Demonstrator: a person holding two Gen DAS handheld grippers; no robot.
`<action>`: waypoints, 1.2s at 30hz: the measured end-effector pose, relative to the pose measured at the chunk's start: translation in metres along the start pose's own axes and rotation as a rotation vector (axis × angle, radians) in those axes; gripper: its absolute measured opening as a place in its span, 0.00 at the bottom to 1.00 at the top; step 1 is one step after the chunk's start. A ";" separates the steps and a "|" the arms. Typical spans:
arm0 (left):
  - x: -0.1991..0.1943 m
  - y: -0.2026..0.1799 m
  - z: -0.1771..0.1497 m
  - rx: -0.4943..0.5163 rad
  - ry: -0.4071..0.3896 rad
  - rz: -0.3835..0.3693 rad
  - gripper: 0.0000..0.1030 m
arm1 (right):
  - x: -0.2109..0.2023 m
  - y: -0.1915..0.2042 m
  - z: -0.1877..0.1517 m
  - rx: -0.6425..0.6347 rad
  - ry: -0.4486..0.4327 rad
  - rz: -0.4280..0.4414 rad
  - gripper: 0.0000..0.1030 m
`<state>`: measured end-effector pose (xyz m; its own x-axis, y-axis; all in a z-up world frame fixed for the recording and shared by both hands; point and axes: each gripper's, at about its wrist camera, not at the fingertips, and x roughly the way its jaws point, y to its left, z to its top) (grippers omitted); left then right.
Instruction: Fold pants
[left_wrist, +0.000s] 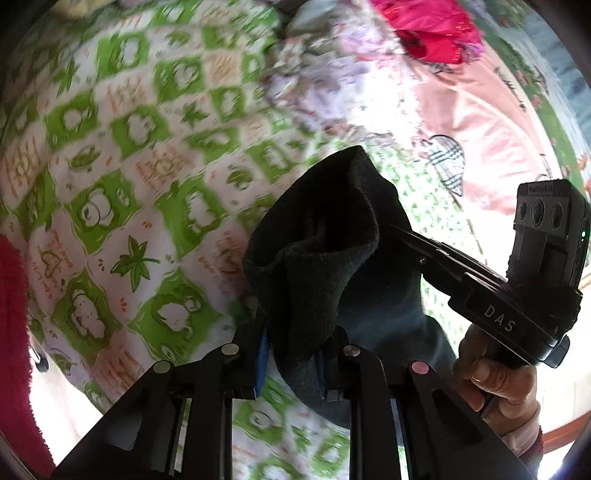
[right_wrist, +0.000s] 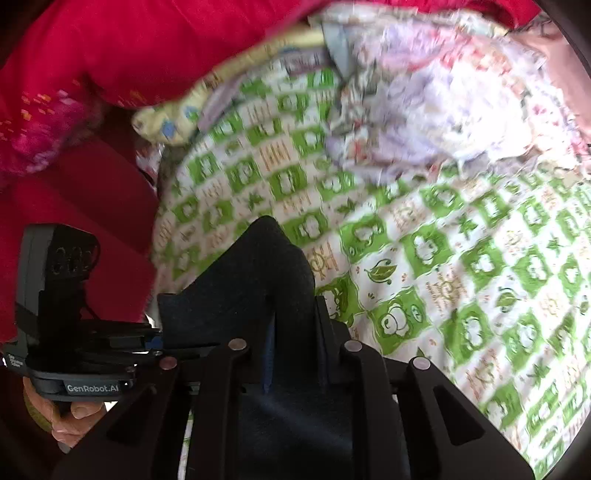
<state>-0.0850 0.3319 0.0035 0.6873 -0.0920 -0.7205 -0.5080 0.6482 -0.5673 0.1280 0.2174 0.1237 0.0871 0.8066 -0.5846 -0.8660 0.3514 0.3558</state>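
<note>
With both the left gripper and the right gripper clamped on the dark, soft-knit pants above the green-and-white patterned bedsheet, I'd keep the held edge taut and level before laying it flat.

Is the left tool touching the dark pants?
Touching. The left wrist view shows the left tool clamped on the dark pants, with the cloth bunched between its fingers.
</note>
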 end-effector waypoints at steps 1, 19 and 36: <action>-0.005 -0.005 -0.001 0.014 -0.008 -0.006 0.19 | -0.007 0.000 0.000 0.006 -0.018 0.004 0.19; -0.058 -0.169 -0.047 0.360 -0.052 -0.217 0.19 | -0.196 -0.031 -0.094 0.190 -0.429 -0.046 0.18; 0.001 -0.277 -0.138 0.600 0.116 -0.241 0.19 | -0.248 -0.099 -0.229 0.491 -0.602 -0.038 0.18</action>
<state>-0.0149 0.0481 0.1054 0.6683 -0.3461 -0.6584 0.0538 0.9053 -0.4213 0.0792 -0.1266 0.0661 0.4870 0.8594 -0.1560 -0.5516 0.4411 0.7080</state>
